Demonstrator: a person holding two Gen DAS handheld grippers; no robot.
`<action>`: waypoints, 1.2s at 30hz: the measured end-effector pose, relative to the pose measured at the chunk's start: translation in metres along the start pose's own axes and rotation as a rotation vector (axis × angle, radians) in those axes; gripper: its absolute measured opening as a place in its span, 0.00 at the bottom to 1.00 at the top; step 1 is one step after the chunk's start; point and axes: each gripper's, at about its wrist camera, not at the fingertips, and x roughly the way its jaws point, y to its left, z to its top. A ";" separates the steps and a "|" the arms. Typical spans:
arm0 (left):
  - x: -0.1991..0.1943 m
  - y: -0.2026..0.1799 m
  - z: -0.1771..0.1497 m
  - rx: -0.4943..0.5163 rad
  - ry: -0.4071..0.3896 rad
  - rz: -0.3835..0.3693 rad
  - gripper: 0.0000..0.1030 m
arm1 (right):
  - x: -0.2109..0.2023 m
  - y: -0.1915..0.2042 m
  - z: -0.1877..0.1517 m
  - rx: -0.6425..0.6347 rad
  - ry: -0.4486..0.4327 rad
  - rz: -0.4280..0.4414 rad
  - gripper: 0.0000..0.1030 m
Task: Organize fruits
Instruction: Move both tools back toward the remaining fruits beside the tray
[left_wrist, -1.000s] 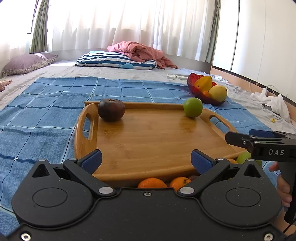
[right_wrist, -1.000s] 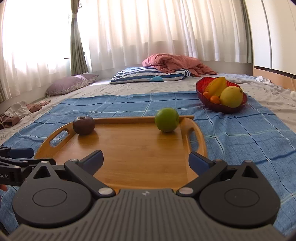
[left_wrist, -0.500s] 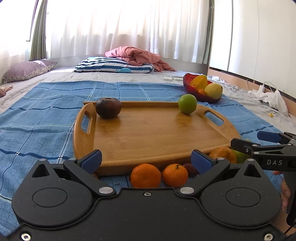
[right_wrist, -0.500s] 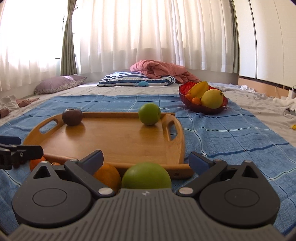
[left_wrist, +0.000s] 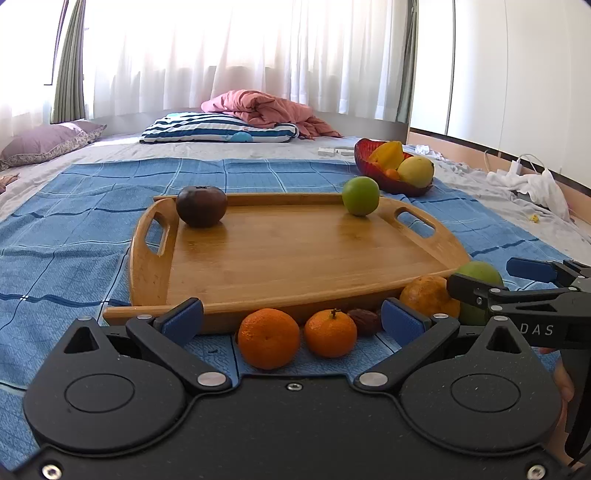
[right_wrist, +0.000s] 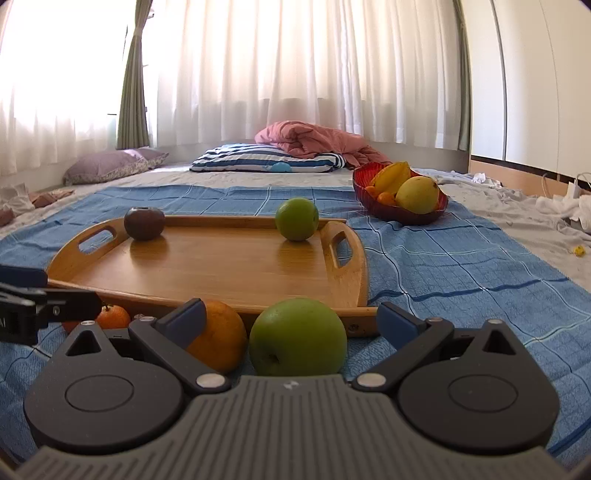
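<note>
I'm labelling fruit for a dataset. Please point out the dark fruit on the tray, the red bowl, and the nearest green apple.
dark fruit (left_wrist: 201, 205), left wrist view, front face.
red bowl (right_wrist: 400, 216), right wrist view, front wall.
nearest green apple (right_wrist: 298, 336), right wrist view, front face.

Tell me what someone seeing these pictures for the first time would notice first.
Probably the wooden tray on the blue blanket, with a dark fruit and a green fruit at its far corners. Then the loose fruit along its near edge: two oranges between the open left gripper, and a green apple between the open right gripper.
</note>
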 end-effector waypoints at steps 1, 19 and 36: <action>0.000 0.000 0.000 0.003 0.000 -0.001 1.00 | 0.000 -0.001 0.000 0.005 0.001 0.003 1.00; -0.001 -0.008 -0.010 0.032 0.028 -0.016 0.72 | -0.001 0.007 -0.011 -0.007 0.043 0.061 0.97; -0.009 0.000 -0.013 0.041 0.002 0.085 0.53 | -0.009 0.003 -0.011 0.014 0.019 0.050 0.86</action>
